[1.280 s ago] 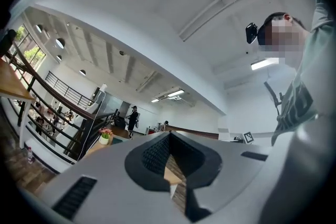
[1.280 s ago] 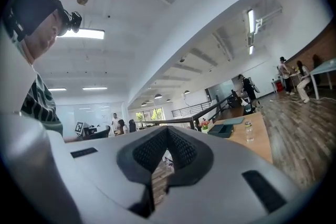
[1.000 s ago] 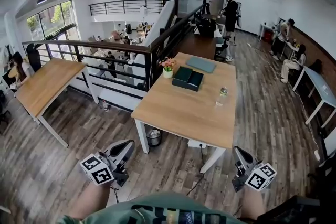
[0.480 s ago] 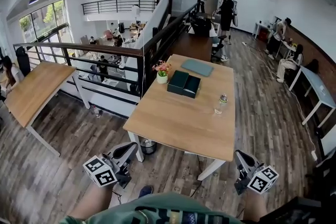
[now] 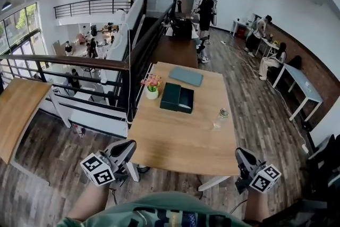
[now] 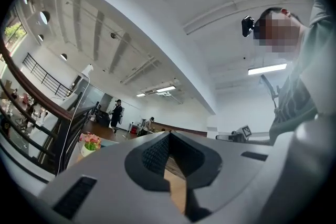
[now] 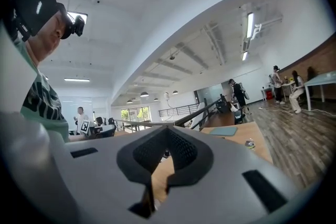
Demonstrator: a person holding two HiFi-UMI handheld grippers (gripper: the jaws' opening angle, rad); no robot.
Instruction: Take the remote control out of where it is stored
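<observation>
Now, box (image 5: 177, 98): dark, flat, rectangular, long axis across the pale wooden worktop (image 5: 180, 141)
Left tongs (image 5: 129, 144): together, empty
Right tongs (image 5: 240, 153): together, empty

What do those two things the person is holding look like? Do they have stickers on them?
The left gripper and right gripper are light grey, with dark jaws that narrow to a tip. Each has a white cube printed with black square markers. The pads are black and dotted. The person wears a green patterned shirt.
</observation>
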